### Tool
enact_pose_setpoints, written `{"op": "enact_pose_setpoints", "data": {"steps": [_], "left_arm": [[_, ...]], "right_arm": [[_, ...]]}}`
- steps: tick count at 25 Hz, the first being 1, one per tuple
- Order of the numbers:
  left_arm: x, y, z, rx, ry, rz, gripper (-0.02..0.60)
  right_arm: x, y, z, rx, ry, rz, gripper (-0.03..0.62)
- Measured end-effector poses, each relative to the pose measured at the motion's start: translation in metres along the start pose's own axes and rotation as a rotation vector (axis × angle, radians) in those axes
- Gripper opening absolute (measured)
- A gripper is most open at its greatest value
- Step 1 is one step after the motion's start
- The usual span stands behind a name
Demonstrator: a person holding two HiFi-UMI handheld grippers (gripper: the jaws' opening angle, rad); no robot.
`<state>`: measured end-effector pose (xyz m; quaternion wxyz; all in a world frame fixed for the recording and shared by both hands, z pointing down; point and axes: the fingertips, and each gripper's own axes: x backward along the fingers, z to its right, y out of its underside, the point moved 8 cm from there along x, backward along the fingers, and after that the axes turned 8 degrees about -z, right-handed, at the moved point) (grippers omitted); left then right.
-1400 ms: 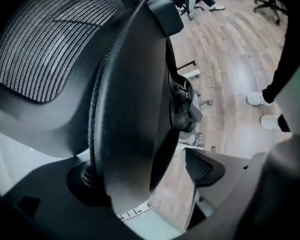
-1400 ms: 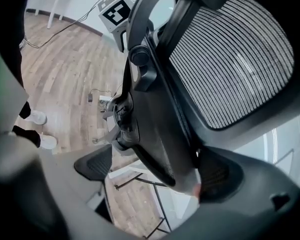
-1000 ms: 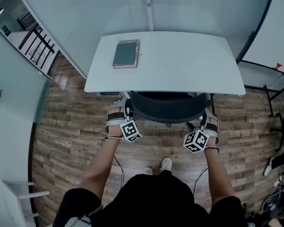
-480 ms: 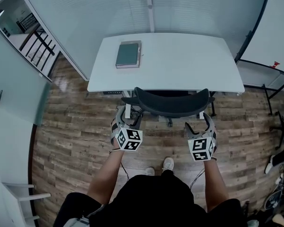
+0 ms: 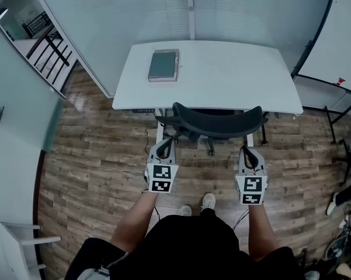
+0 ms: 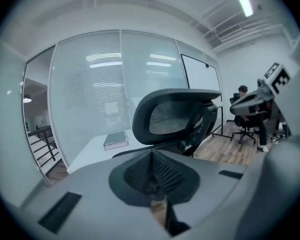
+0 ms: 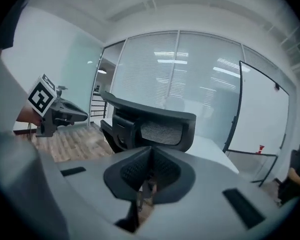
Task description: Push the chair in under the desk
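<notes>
the black mesh-back office chair (image 5: 219,124) stands at the near edge of the white desk (image 5: 233,74), its seat hidden under the desk top and only the curved backrest showing in front of the edge (the backrest sits a little right of the desk's middle). a grey-green book (image 5: 163,65) lies flat on the desk's far left part, well apart from the chair.

the left gripper (image 5: 164,145) is near the backrest's left end and the right gripper (image 5: 249,152) near its right end; both are apart from the chair, touching nothing, over the wood-plank floor (image 5: 87,150). each points toward the chair with its marker cube nearest the person.

in the left gripper view the jaws have just been closing and are clenched together with nothing between them; the backrest shows beyond them. the right gripper view shows the same: jaws just closed, pressed together and empty, with the chair's back ahead.

a frosted glass partition (image 5: 134,16) stands behind the desk.
</notes>
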<state>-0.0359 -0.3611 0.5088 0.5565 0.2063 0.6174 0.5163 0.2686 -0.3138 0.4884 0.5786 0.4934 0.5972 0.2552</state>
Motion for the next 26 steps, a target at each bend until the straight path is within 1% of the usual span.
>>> {"op": "enact_pose_setpoints", "data": {"steps": [3,7,12,15,19,26], "left_arm": [[0.011,-0.006,0.005,0.044,0.025,0.053,0.014],[0.017,-0.009,0.011,0.061,0.037,0.076,0.014],[0.018,-0.005,0.016,0.048,0.049,0.082,0.014],[0.019,-0.013,0.020,0.026,0.036,0.087,0.014],[0.019,-0.011,0.021,0.021,0.029,0.080,0.014],[0.011,-0.010,0.025,0.017,0.087,0.060,0.014]], "right_arm": [[0.009,-0.001,-0.001,-0.023,0.003,0.017,0.003],[0.018,-0.004,-0.001,-0.028,0.013,0.041,0.003],[0.023,-0.006,0.000,-0.018,0.013,0.054,0.003],[0.020,-0.005,0.001,-0.006,0.010,0.047,0.003],[0.017,0.000,-0.001,0.004,0.008,0.029,0.003],[0.018,-0.001,0.001,-0.008,0.004,0.026,0.003]]}}
